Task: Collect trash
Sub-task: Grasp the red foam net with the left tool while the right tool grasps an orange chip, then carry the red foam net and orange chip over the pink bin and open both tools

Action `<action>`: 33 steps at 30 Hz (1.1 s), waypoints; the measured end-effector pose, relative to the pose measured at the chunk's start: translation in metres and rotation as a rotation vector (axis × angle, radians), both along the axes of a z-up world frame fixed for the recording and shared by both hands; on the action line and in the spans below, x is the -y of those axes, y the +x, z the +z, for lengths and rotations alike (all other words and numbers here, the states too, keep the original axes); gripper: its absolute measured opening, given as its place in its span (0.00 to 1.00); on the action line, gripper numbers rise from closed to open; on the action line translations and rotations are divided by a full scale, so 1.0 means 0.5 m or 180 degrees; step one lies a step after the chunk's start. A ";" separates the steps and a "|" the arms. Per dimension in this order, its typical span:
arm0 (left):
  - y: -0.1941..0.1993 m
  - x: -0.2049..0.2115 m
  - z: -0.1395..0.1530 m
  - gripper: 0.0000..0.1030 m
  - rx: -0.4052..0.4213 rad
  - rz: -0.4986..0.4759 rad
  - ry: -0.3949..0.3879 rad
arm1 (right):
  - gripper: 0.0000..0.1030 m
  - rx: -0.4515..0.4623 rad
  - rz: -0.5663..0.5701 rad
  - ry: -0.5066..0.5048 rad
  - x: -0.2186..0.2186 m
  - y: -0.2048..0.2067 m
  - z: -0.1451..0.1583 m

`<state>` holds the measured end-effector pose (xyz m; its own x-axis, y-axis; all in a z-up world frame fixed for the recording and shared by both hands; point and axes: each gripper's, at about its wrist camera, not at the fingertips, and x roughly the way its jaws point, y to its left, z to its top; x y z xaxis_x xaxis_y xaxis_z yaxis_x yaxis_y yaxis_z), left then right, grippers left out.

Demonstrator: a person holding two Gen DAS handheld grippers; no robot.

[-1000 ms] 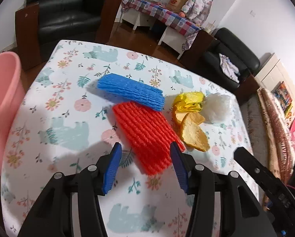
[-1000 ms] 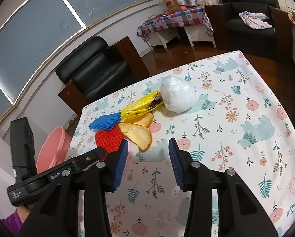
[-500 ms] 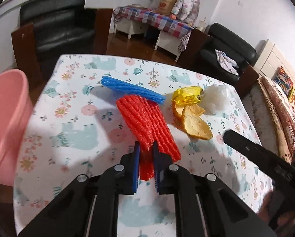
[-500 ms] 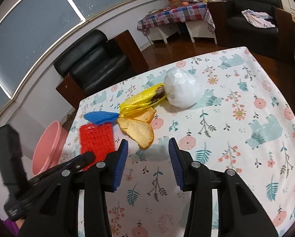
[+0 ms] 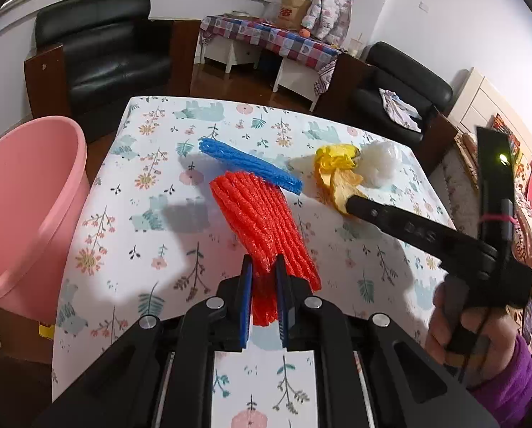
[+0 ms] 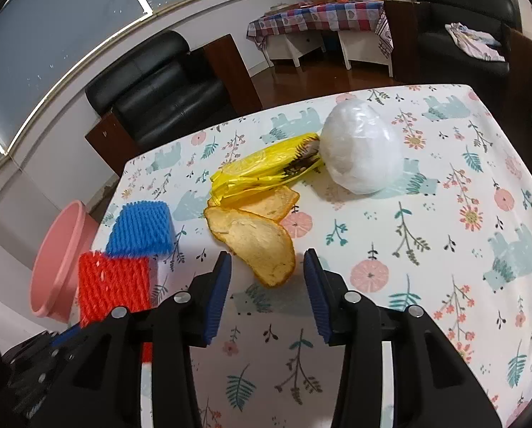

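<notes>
My left gripper [image 5: 264, 285] is shut on the near end of a red foam net [image 5: 262, 221] and holds it lifted above the table; the net also shows in the right wrist view [image 6: 114, 287]. A blue foam net [image 5: 248, 166] [image 6: 141, 228] lies just beyond it. My right gripper [image 6: 267, 274] is open, its fingers on either side of the near orange peel [image 6: 255, 240]. A second peel [image 6: 269, 205], a yellow plastic bag [image 6: 266, 166] and a white plastic wad [image 6: 360, 153] lie behind. The right gripper's body [image 5: 426, 235] reaches over the peels in the left wrist view.
A pink plastic tub [image 5: 23, 199] [image 6: 57, 260] stands off the table's left edge. The table has a floral cloth [image 6: 444, 249]. Black armchairs [image 5: 98, 53] and a checked side table [image 5: 269, 41] stand beyond the far edge.
My left gripper has shut on the red foam net and raised it off the table. My right gripper has moved forward to straddle the near orange peel.
</notes>
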<state>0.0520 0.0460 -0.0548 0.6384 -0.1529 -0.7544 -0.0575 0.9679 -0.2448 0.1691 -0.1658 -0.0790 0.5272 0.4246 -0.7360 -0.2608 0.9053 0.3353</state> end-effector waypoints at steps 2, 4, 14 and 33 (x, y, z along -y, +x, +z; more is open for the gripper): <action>-0.005 0.004 -0.005 0.11 -0.0016 -0.0006 0.0012 | 0.23 -0.0030 -0.0005 -0.0022 -0.005 0.001 -0.003; -0.010 0.001 -0.008 0.11 -0.0038 0.0000 0.0014 | 0.18 -0.0057 -0.0008 -0.0002 -0.002 -0.002 -0.005; -0.027 -0.007 0.010 0.11 0.0036 0.0058 0.0069 | 0.12 0.0086 -0.0166 0.0063 0.056 -0.044 0.028; -0.079 -0.043 0.079 0.11 0.0331 0.0319 0.0170 | 0.11 0.0732 -0.0171 0.0233 0.090 -0.129 0.160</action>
<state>0.0125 0.0676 -0.0154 0.7236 -0.0458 -0.6887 -0.1314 0.9704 -0.2026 0.1044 -0.2108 0.0008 0.7006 0.4392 -0.5625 -0.2901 0.8954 0.3378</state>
